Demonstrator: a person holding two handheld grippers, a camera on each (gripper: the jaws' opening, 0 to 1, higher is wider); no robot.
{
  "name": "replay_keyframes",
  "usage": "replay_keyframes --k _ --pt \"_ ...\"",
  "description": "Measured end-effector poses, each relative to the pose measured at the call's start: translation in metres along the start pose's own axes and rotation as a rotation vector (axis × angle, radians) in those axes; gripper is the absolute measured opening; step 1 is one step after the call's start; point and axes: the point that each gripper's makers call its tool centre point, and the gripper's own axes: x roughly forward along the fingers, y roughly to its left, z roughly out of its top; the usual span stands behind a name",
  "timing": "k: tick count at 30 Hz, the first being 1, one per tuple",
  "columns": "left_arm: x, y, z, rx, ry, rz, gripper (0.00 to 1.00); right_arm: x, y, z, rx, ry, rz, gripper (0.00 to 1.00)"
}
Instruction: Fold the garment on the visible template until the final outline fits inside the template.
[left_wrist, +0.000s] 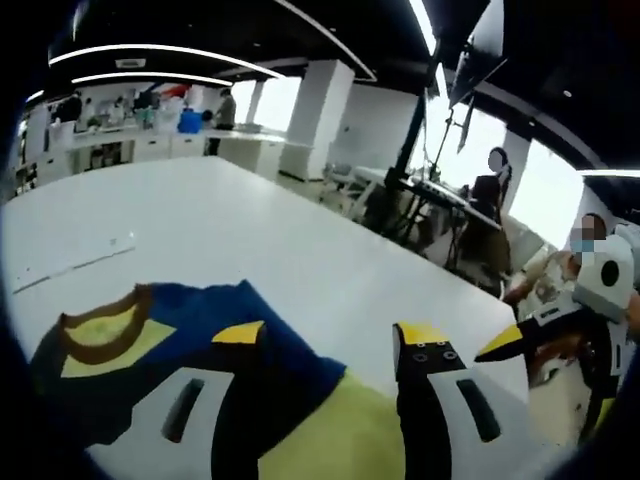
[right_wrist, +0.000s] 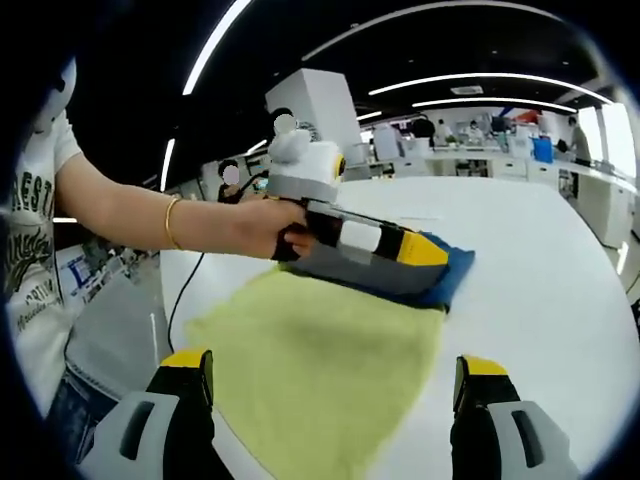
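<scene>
White table (left_wrist: 250, 230), open office behind. Left gripper (left_wrist: 330, 340) released over shirt (left_wrist: 200, 350); right gripper (right_wrist: 335, 375) released (nothing grasped). Mid-fold; next needed an edge grasp.

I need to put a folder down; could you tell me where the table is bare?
The white table is bare beyond the blue-and-yellow garment toward its far edge. Nearer, the garment and left hand-held gripper crowd it.

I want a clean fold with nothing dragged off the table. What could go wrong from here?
The garment lies near the table edge by the person; a pull that way may drag it off. The left gripper rests over its blue end, possibly bunching it. The right gripper hangs open above the yellow part, gripping nothing.
</scene>
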Motion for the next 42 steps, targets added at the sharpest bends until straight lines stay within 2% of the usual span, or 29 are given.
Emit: replay_keyframes --k 3,14,24,31,42 --pt "-0.010 0.003 0.005 0.030 -0.025 0.000 0.64 0.000 0.002 0.000 -0.013 0.013 0.010 0.99" --pt "-0.052 0.009 0.006 0.107 -0.052 -0.001 0.98 0.005 0.011 0.002 -0.086 0.066 0.067 0.99" --pt "-0.087 0.004 -0.004 0.115 -0.042 -0.021 0.99 0.003 0.016 0.001 -0.169 0.120 0.108 0.99" --pt "-0.113 0.004 -0.011 0.128 -0.049 -0.015 0.99 0.001 0.022 -0.002 -0.197 0.148 0.127 0.99" --pt "-0.161 -0.017 -0.038 0.143 -0.026 -0.046 0.99 -0.004 0.030 -0.010 -0.222 0.174 0.141 0.99"
